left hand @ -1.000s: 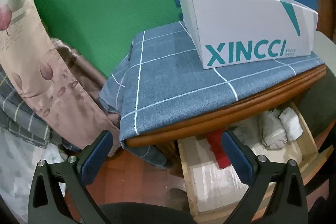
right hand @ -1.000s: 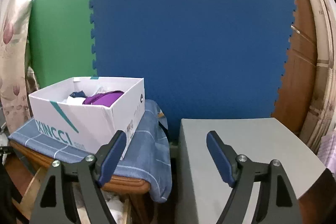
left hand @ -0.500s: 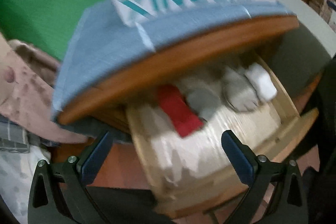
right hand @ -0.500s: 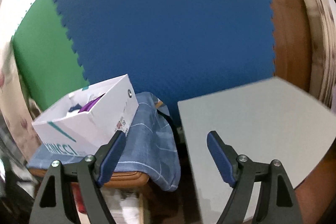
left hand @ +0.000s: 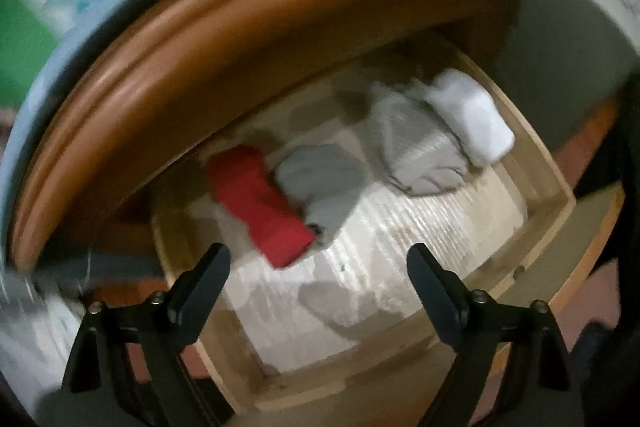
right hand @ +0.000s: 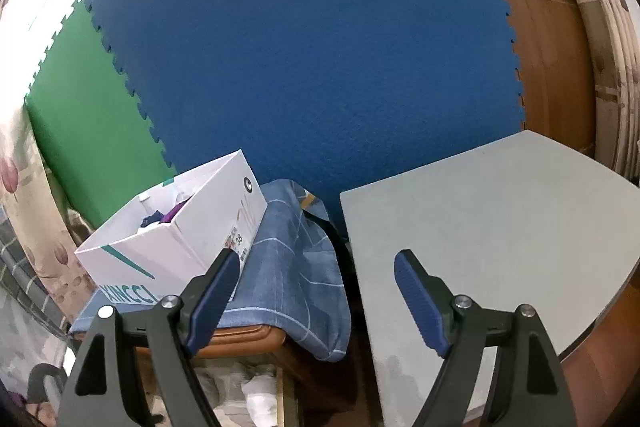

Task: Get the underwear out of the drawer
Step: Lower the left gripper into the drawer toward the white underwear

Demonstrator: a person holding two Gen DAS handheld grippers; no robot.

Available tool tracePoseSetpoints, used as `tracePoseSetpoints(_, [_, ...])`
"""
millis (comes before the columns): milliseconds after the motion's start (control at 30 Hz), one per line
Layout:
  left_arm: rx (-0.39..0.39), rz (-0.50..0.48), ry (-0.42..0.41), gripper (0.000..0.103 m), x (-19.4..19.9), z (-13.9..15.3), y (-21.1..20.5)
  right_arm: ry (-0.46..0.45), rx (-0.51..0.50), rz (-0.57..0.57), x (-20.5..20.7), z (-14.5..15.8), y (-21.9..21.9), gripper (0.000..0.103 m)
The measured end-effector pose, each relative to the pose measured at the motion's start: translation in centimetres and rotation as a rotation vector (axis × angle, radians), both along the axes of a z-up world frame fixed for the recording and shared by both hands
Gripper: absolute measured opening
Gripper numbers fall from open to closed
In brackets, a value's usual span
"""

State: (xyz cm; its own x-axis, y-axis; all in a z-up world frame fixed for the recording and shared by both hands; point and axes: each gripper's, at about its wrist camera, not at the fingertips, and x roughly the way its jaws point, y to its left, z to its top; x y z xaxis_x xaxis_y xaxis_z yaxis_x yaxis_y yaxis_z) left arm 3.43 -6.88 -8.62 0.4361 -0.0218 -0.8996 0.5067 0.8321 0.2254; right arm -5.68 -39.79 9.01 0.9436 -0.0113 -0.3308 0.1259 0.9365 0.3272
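Observation:
The left wrist view looks down into a pulled-out wooden drawer (left hand: 560,203). In it lie a rolled red garment (left hand: 260,211), a grey one (left hand: 324,183) touching it, another grey one (left hand: 416,155) and a white one (left hand: 472,119). My left gripper (left hand: 318,263) hovers above the drawer just in front of the red roll; its jaws are closing with nothing between them. My right gripper (right hand: 316,271) is open and empty, pointing over the gap between the cloth-covered cabinet top (right hand: 288,267) and a grey table (right hand: 500,235).
A white XINCCI box (right hand: 176,239) holding purple and dark clothes stands on the blue checked cloth. The brown cabinet top edge (left hand: 240,39) overhangs the drawer's back. Blue and green foam mats (right hand: 312,47) line the wall; a wooden door (right hand: 548,39) is at right.
The left gripper has tipped downward and come in closer over the drawer, and its jaws have narrowed. The right gripper has rolled, so its view now tilts; its jaws stay as they were.

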Motion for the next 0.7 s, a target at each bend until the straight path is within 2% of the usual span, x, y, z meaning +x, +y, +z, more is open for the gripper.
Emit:
tracePoseSetpoints(133, [-0.013, -0.127, 0.056, 0.072, 0.0, -0.7, -3.8, -0.005, 0.031, -0.003, -0.4, -0.2, -0.8, 0.082])
tracePoseSetpoints(200, [-0.025, -0.147, 0.088, 0.072, 0.4, -1.0, -5.6, -0.007, 0.041, -0.004, -0.5, -0.3, -1.1, 0.082])
tracePoseSetpoints(300, [-0.038, -0.157, 0.106, 0.072, 0.7, -1.2, -7.8, -0.007, 0.052, 0.000, -0.6, -0.3, -1.3, 0.082])
tracePoseSetpoints(500, [-0.118, -0.129, 0.135, 0.072, 1.8, -1.3, -10.6, -0.016, 0.081, 0.002, -1.1, -0.5, -2.2, 0.082])
tracePoseSetpoints(700, [-0.065, -0.074, 0.155, 0.072, 3.1, -2.5, -12.2, -0.041, 0.129, 0.001, -2.1, -0.8, -3.5, 0.082])
